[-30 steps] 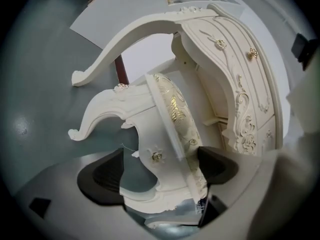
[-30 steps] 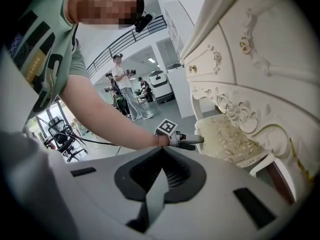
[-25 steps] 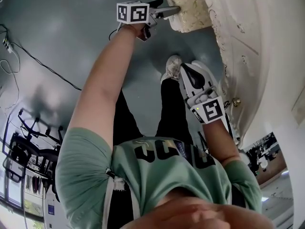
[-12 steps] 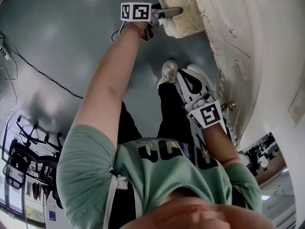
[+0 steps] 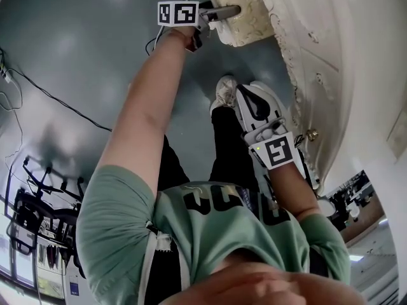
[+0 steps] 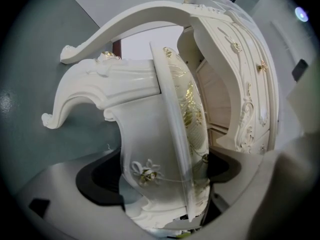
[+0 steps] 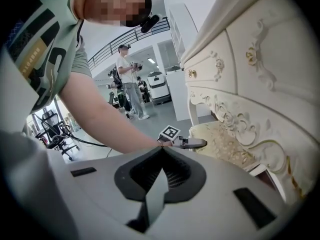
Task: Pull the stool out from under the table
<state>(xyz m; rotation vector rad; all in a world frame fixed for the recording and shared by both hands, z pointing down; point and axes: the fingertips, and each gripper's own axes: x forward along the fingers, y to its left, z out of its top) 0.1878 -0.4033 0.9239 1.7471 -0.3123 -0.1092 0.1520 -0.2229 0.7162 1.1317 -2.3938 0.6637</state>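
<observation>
The cream stool (image 5: 245, 14) with its patterned cushion stands at the top of the head view, beside the white carved table (image 5: 318, 62). My left gripper (image 5: 219, 13) reaches level to the stool's edge. In the left gripper view the stool's carved apron (image 6: 160, 134) fills the space between the pads of that gripper (image 6: 161, 174). Its jaws have just been closing a little and stand wide, with a sliver of floor beside the left pad. My right gripper (image 5: 249, 100) hangs shut and empty near my feet, its pads meeting (image 7: 155, 189). The stool (image 7: 222, 141) shows beyond it.
My shoes (image 5: 226, 93) stand on the grey floor just short of the stool. The stool's curved legs (image 6: 75, 99) spread to the left. Cables (image 5: 57, 94) and a black rack (image 5: 38, 215) lie at the left. Another person (image 7: 129, 81) stands far off.
Little differs: my left gripper stays at the stool's edge while the whole head view shifts slightly. My right gripper keeps its place by my feet.
</observation>
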